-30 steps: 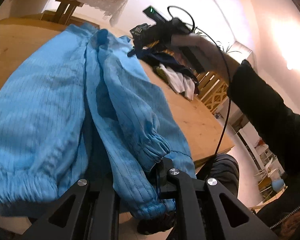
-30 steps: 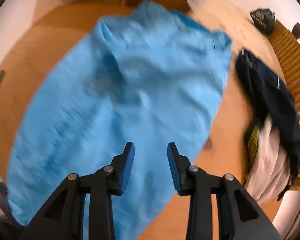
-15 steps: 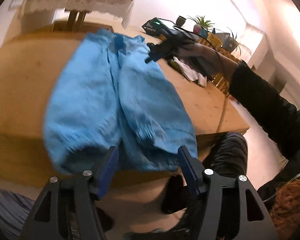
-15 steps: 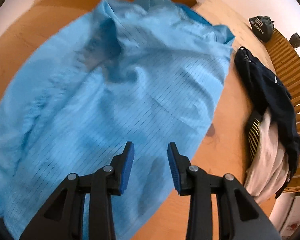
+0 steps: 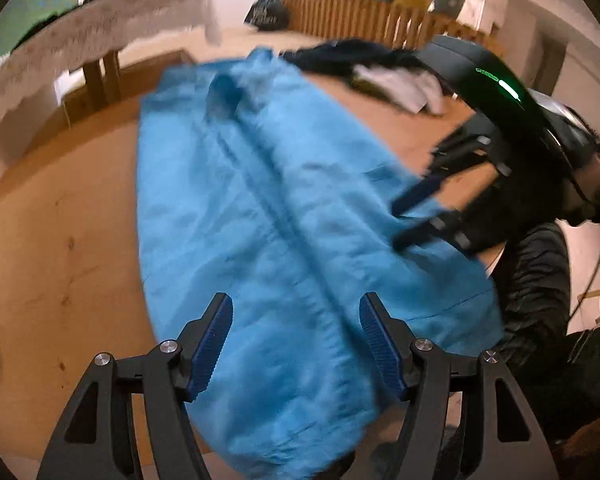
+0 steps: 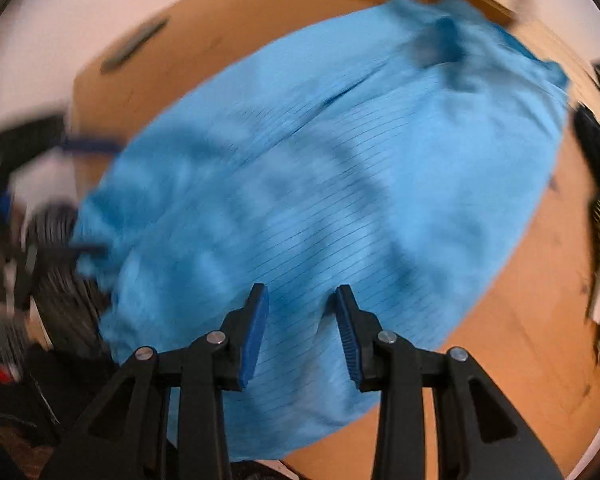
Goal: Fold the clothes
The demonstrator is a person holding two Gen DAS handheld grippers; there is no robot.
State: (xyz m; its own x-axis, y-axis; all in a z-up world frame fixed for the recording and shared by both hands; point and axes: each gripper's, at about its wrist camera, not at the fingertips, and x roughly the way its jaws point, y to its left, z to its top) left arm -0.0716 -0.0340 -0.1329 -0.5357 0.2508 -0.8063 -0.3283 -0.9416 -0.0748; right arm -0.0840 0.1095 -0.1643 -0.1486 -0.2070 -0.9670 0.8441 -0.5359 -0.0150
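The light-blue garment (image 5: 284, 216) lies lengthwise on the wooden table (image 5: 60, 240), its near end hanging over the edge, apparently doubled along its middle but not folded short, while the left gripper (image 5: 296, 340) and right gripper (image 6: 300, 320) both hover spread and empty.

1. The garment (image 5: 284, 216) is bright blue, with thin dark lines running across the cloth, seen in the right wrist view (image 6: 340, 208).
2. The table (image 5: 60, 240) is warm orange-brown wood.
3. The left gripper (image 5: 296, 340) is black, with dark blue ribbed pads (image 5: 212, 344).
4. The right gripper (image 6: 302, 330) is black with the same blue pads (image 6: 254, 328).
5. The pile of clothes (image 5: 380, 68) is dark navy and white.
6. The lace cloth (image 5: 80, 40) is off-white.
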